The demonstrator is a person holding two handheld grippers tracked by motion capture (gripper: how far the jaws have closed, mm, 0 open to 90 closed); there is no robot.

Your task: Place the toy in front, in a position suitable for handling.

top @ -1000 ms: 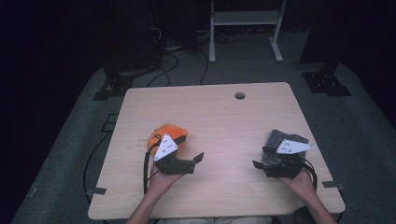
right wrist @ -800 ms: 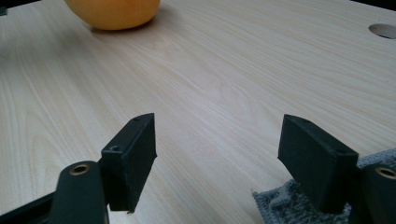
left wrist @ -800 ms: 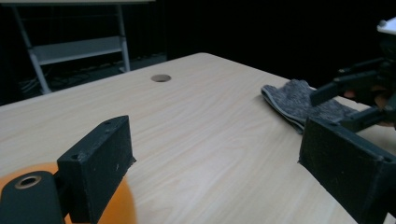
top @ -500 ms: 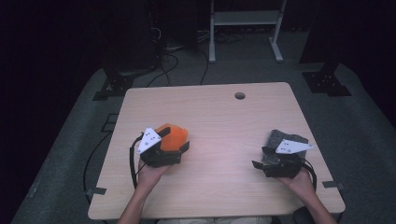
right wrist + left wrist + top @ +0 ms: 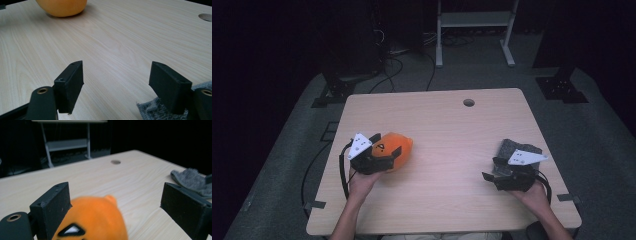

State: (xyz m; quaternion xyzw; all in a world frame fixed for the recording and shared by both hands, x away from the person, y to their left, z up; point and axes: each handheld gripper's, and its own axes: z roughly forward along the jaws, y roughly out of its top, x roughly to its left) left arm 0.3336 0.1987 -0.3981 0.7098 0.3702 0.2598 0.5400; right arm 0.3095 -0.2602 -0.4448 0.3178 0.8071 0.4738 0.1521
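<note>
An orange plush toy (image 5: 398, 148) with a small black-and-white mark lies on the left part of the wooden table (image 5: 452, 125). My left gripper (image 5: 386, 148) stands open around it from the left. In the left gripper view the orange plush toy (image 5: 95, 220) sits between the wide jaws of the left gripper (image 5: 116, 197), close against the left one. A grey fuzzy cloth (image 5: 510, 148) lies at the right, just beyond my right gripper (image 5: 507, 172). The right gripper (image 5: 117, 72) is open over bare wood, with the grey cloth (image 5: 152, 110) beside its right jaw.
A round cable hole (image 5: 468, 102) sits near the table's far edge. A white metal stand (image 5: 474, 20) and dark equipment bases stand on the floor behind. The person's forearms come in over the near edge.
My left gripper has swung round to the left side of the orange toy, and its open jaws now straddle it. The right gripper and the grey cloth have stayed put.
</note>
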